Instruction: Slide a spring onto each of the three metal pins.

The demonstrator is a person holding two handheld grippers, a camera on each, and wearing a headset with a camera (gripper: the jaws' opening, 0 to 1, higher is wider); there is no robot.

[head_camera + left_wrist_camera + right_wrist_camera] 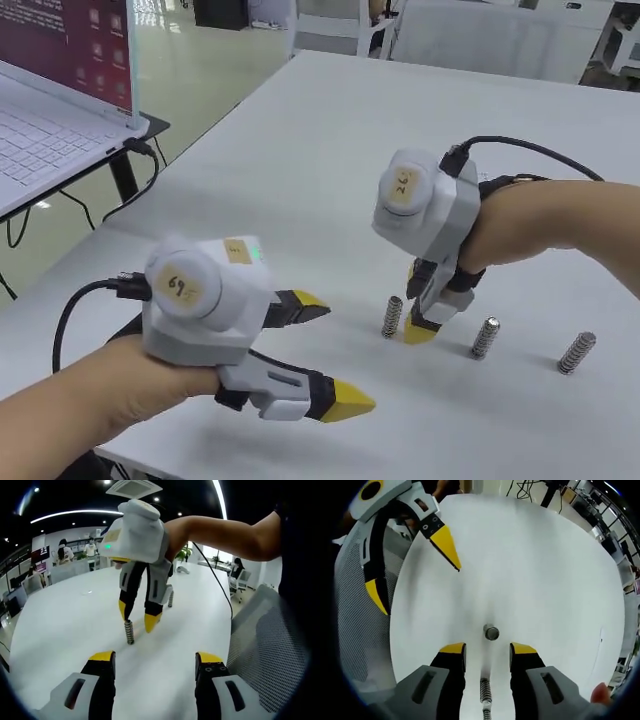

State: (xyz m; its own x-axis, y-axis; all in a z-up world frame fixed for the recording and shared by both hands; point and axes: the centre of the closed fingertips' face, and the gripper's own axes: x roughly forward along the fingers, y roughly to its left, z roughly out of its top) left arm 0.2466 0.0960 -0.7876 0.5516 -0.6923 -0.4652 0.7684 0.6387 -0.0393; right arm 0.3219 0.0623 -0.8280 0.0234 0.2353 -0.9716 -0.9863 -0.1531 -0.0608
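Note:
Three springs stand in a row on the white table [300, 150]: a left spring [392, 316], a middle spring [485, 337] and a tilted right spring [577, 352]. My right gripper [415, 318] points down beside the left spring, open, with nothing between its jaws. In the right gripper view that spring's metal top [491, 632] lies just ahead of the right gripper [488, 649], and another spring [484, 690] shows between the jaws further back. My left gripper [330, 350] hovers open near the front edge. It faces the right gripper [137, 616] and the left spring [129, 631].
An open laptop [50, 110] sits on a side stand at the far left, with cables hanging below it. A mesh office chair [270, 645] stands by the table's edge. Chairs and desks lie beyond the far end of the table.

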